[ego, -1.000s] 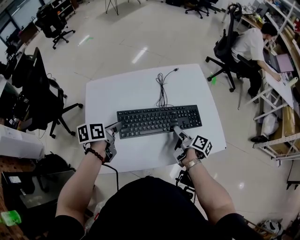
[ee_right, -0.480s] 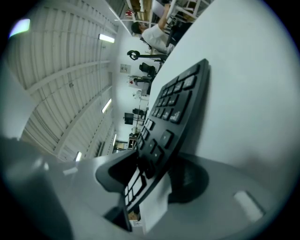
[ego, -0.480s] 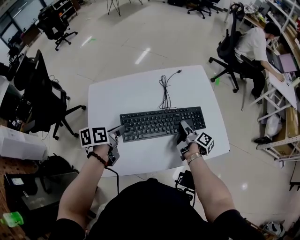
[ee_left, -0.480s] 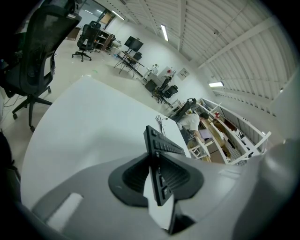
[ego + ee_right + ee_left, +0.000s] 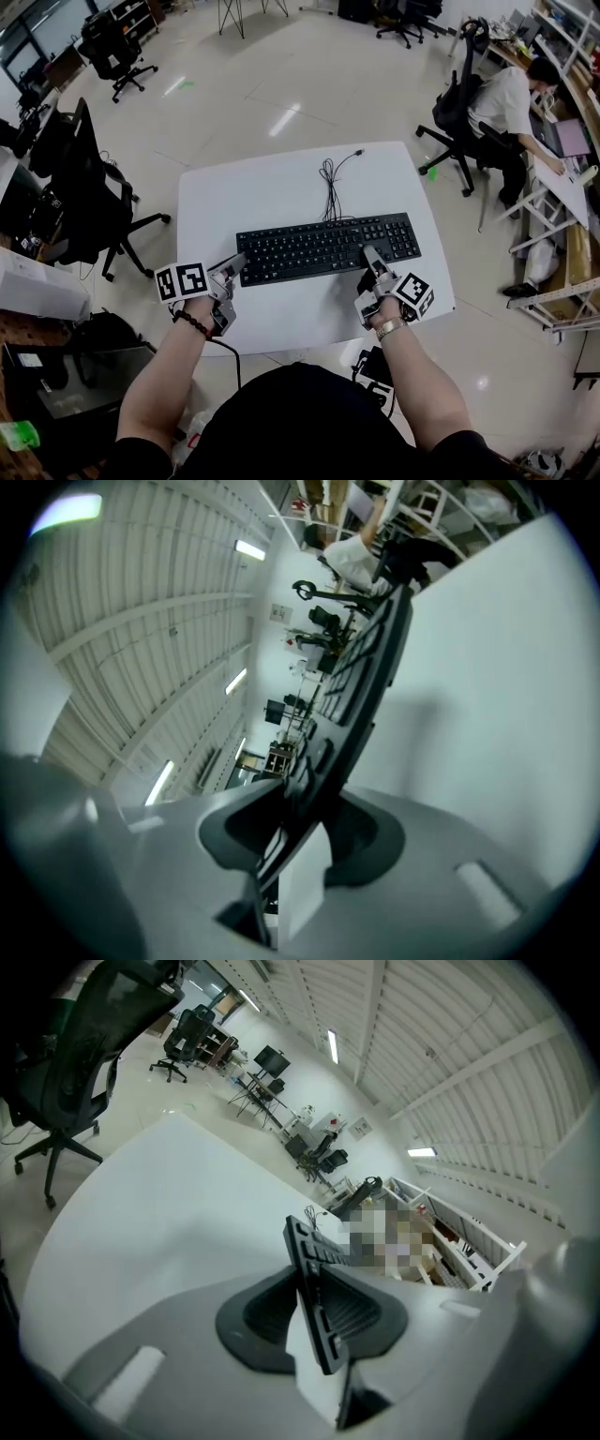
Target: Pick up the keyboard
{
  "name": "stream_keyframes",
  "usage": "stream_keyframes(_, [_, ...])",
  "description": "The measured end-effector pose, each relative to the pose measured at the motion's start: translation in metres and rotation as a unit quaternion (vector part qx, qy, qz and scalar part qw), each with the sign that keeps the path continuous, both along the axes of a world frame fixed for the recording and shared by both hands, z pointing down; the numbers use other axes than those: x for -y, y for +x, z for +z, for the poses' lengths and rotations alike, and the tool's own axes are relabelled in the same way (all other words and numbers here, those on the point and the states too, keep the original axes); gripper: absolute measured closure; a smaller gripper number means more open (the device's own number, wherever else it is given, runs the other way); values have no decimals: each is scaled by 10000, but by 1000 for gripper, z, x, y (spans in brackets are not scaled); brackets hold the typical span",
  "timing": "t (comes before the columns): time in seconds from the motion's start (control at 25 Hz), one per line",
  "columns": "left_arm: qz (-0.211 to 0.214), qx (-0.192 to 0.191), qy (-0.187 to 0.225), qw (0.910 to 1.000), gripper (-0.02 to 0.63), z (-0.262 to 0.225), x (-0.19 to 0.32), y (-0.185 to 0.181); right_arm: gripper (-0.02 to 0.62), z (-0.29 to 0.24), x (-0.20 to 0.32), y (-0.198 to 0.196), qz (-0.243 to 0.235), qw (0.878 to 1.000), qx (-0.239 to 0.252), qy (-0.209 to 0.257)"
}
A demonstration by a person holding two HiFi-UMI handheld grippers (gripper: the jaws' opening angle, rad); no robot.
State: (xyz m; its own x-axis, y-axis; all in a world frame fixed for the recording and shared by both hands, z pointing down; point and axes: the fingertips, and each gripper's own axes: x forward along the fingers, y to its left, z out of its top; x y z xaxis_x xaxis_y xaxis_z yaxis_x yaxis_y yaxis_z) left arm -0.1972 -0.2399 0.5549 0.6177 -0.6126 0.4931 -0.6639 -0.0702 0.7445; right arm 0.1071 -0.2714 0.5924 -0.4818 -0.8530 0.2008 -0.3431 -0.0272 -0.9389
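Observation:
A black keyboard (image 5: 328, 246) lies across the middle of the white table (image 5: 262, 187), and its cable (image 5: 330, 183) runs toward the far edge. My left gripper (image 5: 236, 264) is at the keyboard's near left corner. In the left gripper view the keyboard's thin edge (image 5: 314, 1269) is clamped between the two pads of the left gripper (image 5: 314, 1312). My right gripper (image 5: 368, 255) is on the front edge toward the right end, jaws closing. There the keyboard (image 5: 366, 686) runs edge-on between the pads of the right gripper (image 5: 300, 827), which press on it, and it casts a shadow on the table.
A black office chair (image 5: 103, 202) stands off the table's left side. At the right a person (image 5: 502, 94) sits at a desk, with another chair (image 5: 450, 103) behind. The table's near edge (image 5: 300, 337) is just in front of my hands.
My right gripper has moved forward and slightly up onto the keyboard's front edge and narrowed its jaws around it. The left gripper has stayed on the left corner.

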Motion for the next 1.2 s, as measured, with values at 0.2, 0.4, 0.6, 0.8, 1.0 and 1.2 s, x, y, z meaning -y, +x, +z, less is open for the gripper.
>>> stream_keyframes(0.2, [-106, -329, 458, 9984, 522, -17, 2, -8, 477, -59, 4, -7, -188, 9973, -427, 570])
stream_keyframes(0.4, [-149, -680, 948, 9931, 522, -38, 7, -12, 480, -119, 2, -17, -349, 9889, -903, 1126])
stream_keyframes(0.6, [-234, -876, 1253, 9880, 525, -53, 10, -20, 481, -162, -6, -32, -528, 9762, -1358, 1607])
stream_keyframes(0.8, [-228, -984, 1436, 9845, 525, -66, 10, -21, 480, -185, -10, -36, -550, 9686, -1566, 1851])
stream_keyframes(1.0, [-217, -1002, 1531, 9829, 525, -71, 9, -21, 480, -188, -12, -34, -480, 9677, -1626, 1865])
stream_keyframes(1.2, [-205, -995, 1576, 9823, 525, -72, 9, -21, 480, -192, -12, -36, -523, 9637, -1643, 2036])
